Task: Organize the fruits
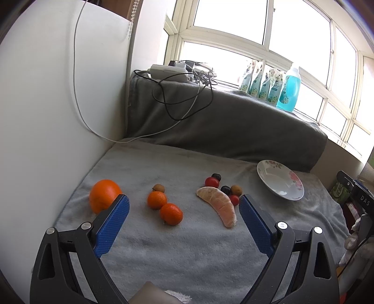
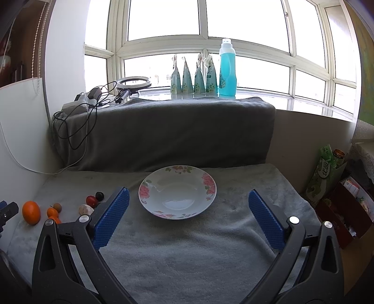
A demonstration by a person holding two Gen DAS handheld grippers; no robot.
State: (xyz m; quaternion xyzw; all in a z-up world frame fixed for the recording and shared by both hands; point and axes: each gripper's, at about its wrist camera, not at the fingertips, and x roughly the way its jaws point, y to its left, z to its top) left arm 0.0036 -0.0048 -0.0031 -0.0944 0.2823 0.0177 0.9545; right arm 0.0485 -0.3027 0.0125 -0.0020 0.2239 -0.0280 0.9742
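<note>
Beyond the right gripper (image 2: 187,203), only its view shows snack boxes (image 2: 346,198).

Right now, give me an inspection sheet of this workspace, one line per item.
Surface: light grey towel, bare in the foreground.
Job's things: big orange, two mandarins, peeled citrus segment, cherry tomatoes and small dark and brown fruits, all loose on the towel; floral plate holds nothing.
Clutter: blue bottle and four pouches on the sill.
Grippers: left gripper and right gripper both open, holding nothing.
Cables: black and white cables trailing over the dark grey blanket.
Surroundings: bay window, white panel at left.
</note>
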